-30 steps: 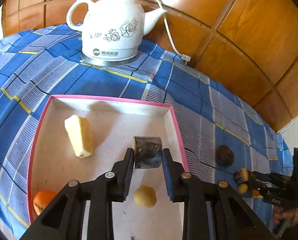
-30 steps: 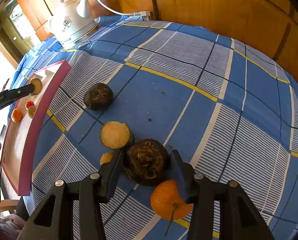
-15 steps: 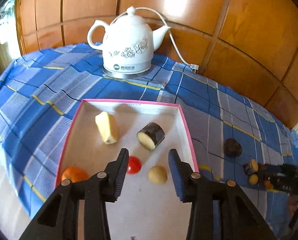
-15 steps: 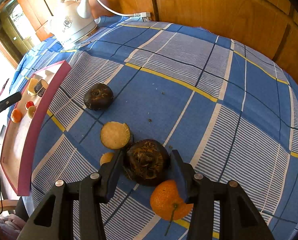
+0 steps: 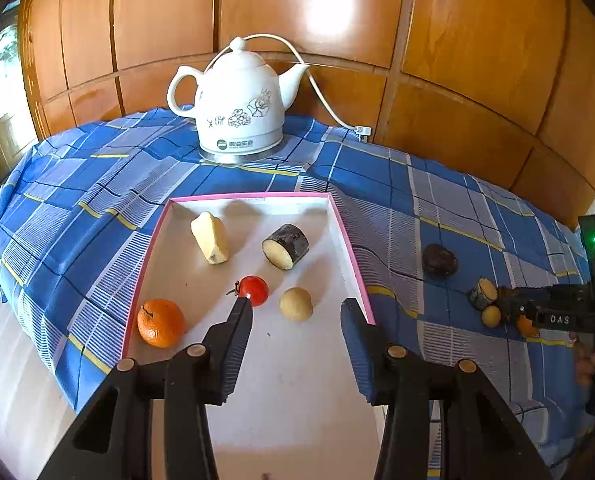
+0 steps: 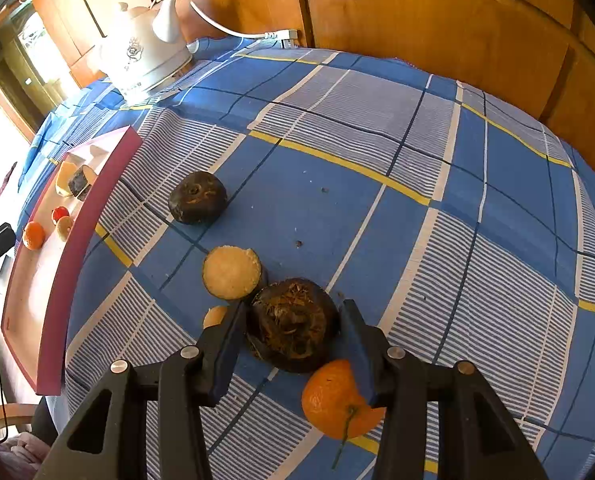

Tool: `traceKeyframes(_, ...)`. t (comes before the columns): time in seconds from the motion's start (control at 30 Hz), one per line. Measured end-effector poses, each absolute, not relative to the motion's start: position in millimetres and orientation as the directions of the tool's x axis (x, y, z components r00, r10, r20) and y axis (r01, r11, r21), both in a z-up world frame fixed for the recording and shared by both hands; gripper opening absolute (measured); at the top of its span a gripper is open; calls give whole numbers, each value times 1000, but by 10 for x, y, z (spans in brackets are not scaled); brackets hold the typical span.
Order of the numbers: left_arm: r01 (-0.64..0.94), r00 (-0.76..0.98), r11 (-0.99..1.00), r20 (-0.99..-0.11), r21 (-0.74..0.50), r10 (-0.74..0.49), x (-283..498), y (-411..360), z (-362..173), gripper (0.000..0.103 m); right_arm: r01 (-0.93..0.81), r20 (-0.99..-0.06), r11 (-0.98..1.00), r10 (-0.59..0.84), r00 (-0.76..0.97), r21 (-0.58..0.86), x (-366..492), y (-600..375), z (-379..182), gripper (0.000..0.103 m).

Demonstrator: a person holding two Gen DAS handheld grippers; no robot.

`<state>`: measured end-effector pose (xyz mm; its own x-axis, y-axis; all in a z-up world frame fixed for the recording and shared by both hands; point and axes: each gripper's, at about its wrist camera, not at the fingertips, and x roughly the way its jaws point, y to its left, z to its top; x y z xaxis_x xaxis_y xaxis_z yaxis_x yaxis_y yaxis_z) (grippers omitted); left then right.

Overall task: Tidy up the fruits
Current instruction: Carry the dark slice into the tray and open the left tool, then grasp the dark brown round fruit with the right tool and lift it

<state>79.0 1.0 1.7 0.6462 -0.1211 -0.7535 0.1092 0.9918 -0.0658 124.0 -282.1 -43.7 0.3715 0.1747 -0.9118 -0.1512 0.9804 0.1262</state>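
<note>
A pink-rimmed white tray (image 5: 349, 248) holds a yellow wedge (image 5: 210, 238), a dark-skinned cut piece (image 5: 286, 246), a cherry tomato (image 5: 253, 290), a small tan fruit (image 5: 296, 303) and an orange (image 5: 160, 323). My left gripper (image 5: 297, 316) is open and empty above the tray's near half. My right gripper (image 6: 293, 322) has its jaws around a dark round fruit (image 6: 293, 324) on the cloth, with slight gaps at both pads. Beside it lie a cut piece with a pale face (image 6: 232, 272), an orange (image 6: 335, 398), a small tan fruit (image 6: 215, 316) and another dark fruit (image 6: 197, 198).
A white electric kettle (image 5: 239, 106) with its cord stands at the back of the blue checked tablecloth (image 6: 437, 184), against the wooden wall panels. The tray (image 6: 57, 292) shows at the left in the right wrist view. The table edge drops off on the left.
My left gripper let go of the dark-skinned cut piece in the tray, opened and pulled back and up. My right gripper stayed around the dark round fruit.
</note>
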Motion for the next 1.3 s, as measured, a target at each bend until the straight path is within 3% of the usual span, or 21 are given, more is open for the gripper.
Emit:
traceKeyframes(0.8,73,630,993,-768,-89,-115,621,219,-45,50,-138,-870,976,216,444,171,1183,-2831,-211,48)
traceKeyframes(1.3,-30,642,992,-763,-124,-76,520,704,-115,50,-433,-805,861,445,393,265,1019,-1210,164,48)
